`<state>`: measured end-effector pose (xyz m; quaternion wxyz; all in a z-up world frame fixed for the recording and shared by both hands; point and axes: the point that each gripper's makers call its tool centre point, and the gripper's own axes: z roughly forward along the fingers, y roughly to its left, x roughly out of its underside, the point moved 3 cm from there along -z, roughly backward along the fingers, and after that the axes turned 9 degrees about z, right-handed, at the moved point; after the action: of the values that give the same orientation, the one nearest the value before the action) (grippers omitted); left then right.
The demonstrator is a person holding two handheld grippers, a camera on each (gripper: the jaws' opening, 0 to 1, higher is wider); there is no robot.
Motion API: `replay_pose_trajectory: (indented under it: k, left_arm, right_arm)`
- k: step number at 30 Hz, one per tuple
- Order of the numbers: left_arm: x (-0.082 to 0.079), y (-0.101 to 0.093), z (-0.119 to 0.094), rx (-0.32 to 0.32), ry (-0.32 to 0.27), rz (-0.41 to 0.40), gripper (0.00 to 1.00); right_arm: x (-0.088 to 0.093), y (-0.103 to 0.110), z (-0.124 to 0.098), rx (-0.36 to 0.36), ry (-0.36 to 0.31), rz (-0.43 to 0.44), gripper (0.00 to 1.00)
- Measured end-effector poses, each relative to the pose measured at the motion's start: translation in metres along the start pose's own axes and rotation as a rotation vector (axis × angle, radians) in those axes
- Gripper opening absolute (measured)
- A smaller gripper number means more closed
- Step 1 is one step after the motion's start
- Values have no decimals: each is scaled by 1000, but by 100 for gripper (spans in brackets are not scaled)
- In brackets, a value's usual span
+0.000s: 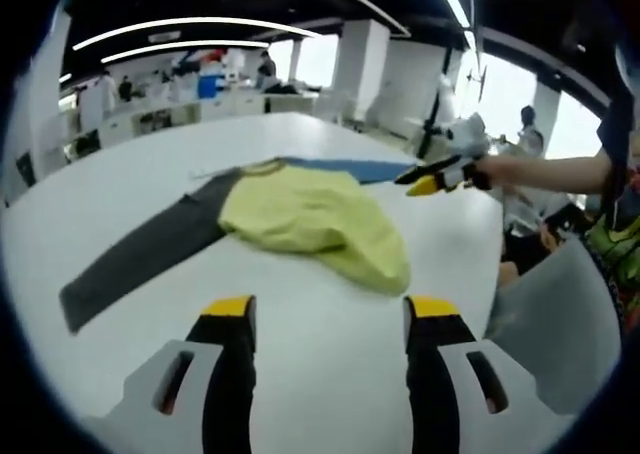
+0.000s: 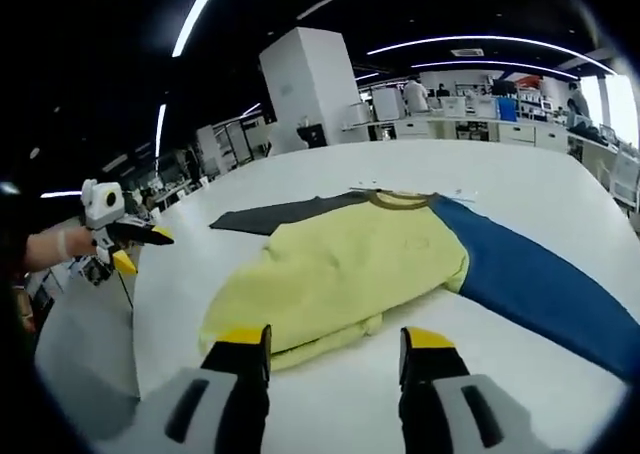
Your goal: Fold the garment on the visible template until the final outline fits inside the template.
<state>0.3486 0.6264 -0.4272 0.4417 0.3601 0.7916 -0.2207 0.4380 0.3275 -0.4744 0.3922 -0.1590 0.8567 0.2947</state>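
Note:
A garment lies on the white table point(image 1: 330, 374). Its yellow body point(image 1: 315, 219) is bunched, with a dark grey sleeve point(image 1: 140, 259) stretched one way and a blue sleeve point(image 1: 350, 167) the other. My left gripper point(image 1: 331, 309) hovers open over bare table, short of the yellow hem. My right gripper point(image 1: 428, 181), held out on a person's arm, is at the far side by the blue sleeve. In the right gripper view, the right gripper point(image 2: 337, 340) stands open just before the yellow body's point(image 2: 340, 264) folded edge, with the blue sleeve point(image 2: 530, 279) to the right and the grey sleeve point(image 2: 285, 214) behind. The left gripper point(image 2: 140, 251) shows open at the left.
The table's edge point(image 1: 500, 274) curves close on the right, with a person point(image 1: 530, 224) seated past it. Benches with equipment point(image 1: 200, 99) and a white pillar point(image 2: 315, 84) stand beyond the far edge. Grey floor point(image 2: 80, 364) lies below the table's left rim.

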Motion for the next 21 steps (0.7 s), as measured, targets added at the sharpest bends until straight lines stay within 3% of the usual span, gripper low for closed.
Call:
replay_pose_trajectory:
  k: [6, 21]
  left_arm:
    - [8, 7, -3, -12, 6, -18, 55]
    - [12, 10, -3, -19, 8, -49, 54]
  right_arm:
    - [3, -16, 13, 30, 12, 27, 33]
    - [12, -30, 42, 63, 44, 105, 19]
